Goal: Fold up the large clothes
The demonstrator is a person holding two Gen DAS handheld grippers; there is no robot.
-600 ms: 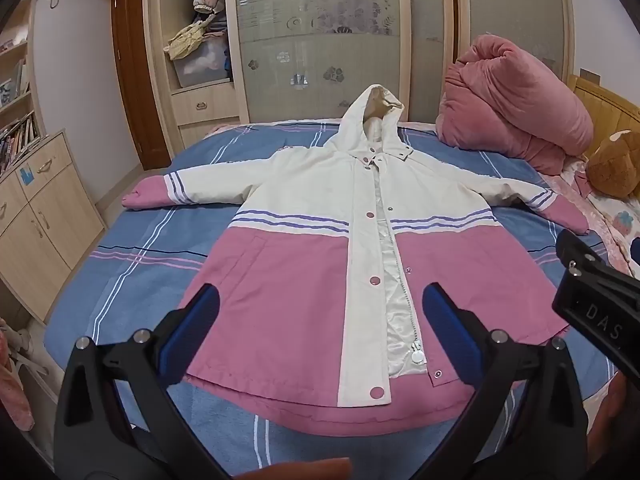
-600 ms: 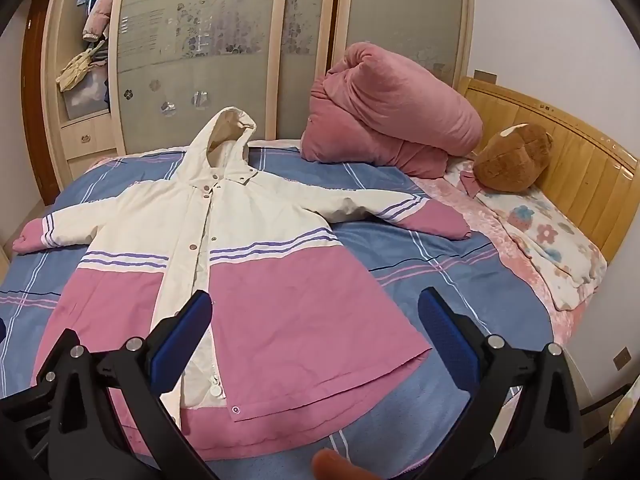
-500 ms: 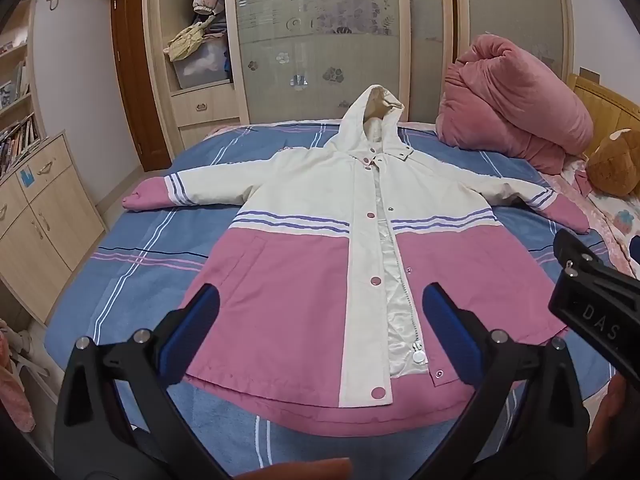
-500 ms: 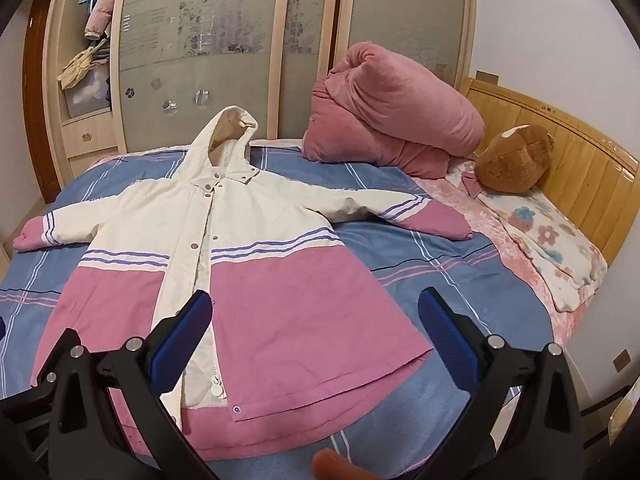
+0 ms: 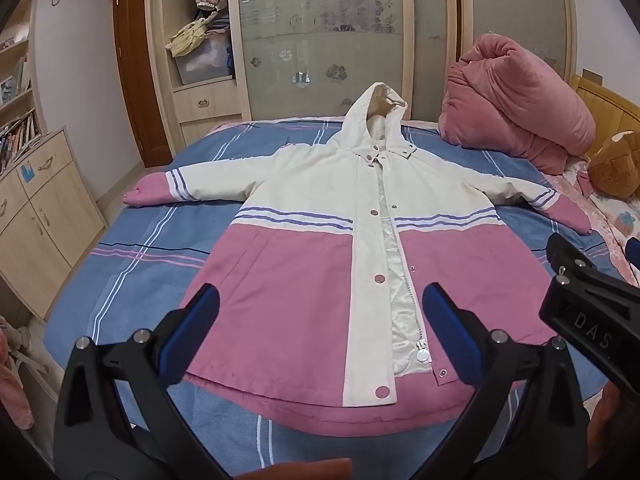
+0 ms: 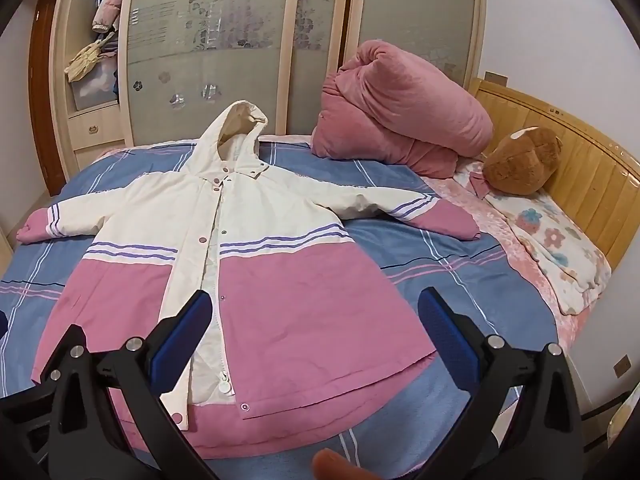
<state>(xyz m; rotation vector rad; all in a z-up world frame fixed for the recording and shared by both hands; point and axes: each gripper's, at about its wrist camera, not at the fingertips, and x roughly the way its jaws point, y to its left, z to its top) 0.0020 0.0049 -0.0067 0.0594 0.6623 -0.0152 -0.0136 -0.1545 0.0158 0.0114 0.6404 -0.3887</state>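
A hooded coat (image 5: 304, 272) (image 6: 288, 288), cream on top and pink below with purple stripes, lies face up and spread flat on the blue striped bed (image 5: 132, 256) (image 6: 460, 264), sleeves out to both sides, its front partly unzipped. My left gripper (image 5: 320, 316) hovers open above the hem, nothing between its blue pads (image 5: 192, 328). My right gripper (image 6: 312, 316) also stands open above the coat's lower right half, empty. The right gripper's black body (image 5: 592, 312) shows at the right edge of the left wrist view.
A rolled pink quilt (image 6: 404, 108) (image 5: 516, 108) and a brown plush toy (image 6: 524, 160) lie at the head of the bed by the wooden headboard (image 6: 580, 168). A floral pillow (image 6: 556, 248) sits right. Wardrobe doors (image 5: 332, 40) stand behind; a low cabinet (image 5: 40, 208) is left.
Both views have shifted very slightly; the coat looks a touch nearer. Both grippers stay open and empty.
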